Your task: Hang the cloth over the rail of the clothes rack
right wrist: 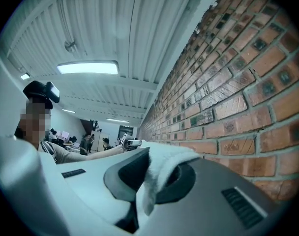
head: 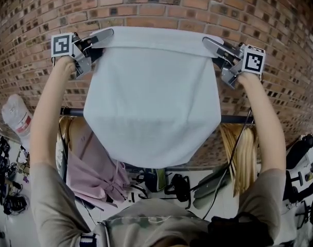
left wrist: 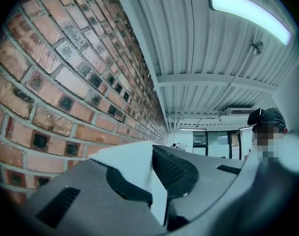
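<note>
My plain white cloth (head: 151, 102) has no pattern. Behind it is a red-brown brick wall (head: 161, 4) with pale grey mortar lines. My left tongs (head: 107, 34) and right tongs (head: 209, 41) are grey, each with a cube of black-and-white square markers. The rail (head: 71, 111) is black. Below it are a dusty pink garment (head: 92, 169) and a pale straw-yellow garment (head: 244, 148).

Rack rail (head: 74, 111) w/ pink garment (head: 90, 168)
</note>
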The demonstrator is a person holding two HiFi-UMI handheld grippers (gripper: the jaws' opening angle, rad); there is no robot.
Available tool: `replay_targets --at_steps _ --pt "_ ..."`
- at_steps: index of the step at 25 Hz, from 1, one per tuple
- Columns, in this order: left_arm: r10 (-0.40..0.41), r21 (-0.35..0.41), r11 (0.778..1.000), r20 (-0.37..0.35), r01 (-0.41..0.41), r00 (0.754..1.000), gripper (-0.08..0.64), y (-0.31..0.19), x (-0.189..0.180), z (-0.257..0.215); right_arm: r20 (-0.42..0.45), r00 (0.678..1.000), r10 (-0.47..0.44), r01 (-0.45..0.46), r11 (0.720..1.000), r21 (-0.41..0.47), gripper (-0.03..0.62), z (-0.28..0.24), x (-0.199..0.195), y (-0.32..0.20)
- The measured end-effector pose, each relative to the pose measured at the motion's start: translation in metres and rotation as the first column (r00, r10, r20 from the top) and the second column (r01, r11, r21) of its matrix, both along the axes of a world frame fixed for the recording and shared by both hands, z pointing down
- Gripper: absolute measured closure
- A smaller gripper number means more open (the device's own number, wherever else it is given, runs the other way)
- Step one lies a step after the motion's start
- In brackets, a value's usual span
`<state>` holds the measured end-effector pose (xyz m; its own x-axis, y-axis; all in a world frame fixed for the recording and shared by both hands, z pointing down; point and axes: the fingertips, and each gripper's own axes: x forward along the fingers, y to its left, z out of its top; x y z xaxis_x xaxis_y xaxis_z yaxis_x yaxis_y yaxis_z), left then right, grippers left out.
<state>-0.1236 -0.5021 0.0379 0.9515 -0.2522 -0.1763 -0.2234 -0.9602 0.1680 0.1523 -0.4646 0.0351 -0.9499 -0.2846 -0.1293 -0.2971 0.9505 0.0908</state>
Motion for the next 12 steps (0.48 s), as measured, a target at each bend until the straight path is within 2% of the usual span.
replay_targets --at_steps 5,10,12 --pt "-0.011 -0.047 0.999 0.047 0.013 0.999 0.540 -0.009 0.004 0.020 -0.006 1.000 0.017 -0.017 0.998 -0.060 0.574 0.017 0.004 -0.012" --pt "0.013 -0.063 0.998 0.138 -0.005 0.990 0.540 -0.014 0.016 0.057 -0.070 0.996 0.057 -0.065 0.991 -0.117 0.574 0.044 0.008 -0.027" --pt "-0.006 -0.097 0.995 0.164 0.022 0.987 0.540 -0.020 0.012 0.079 -0.107 0.992 0.062 -0.078 0.985 -0.151 0.574 0.063 0.007 -0.032"
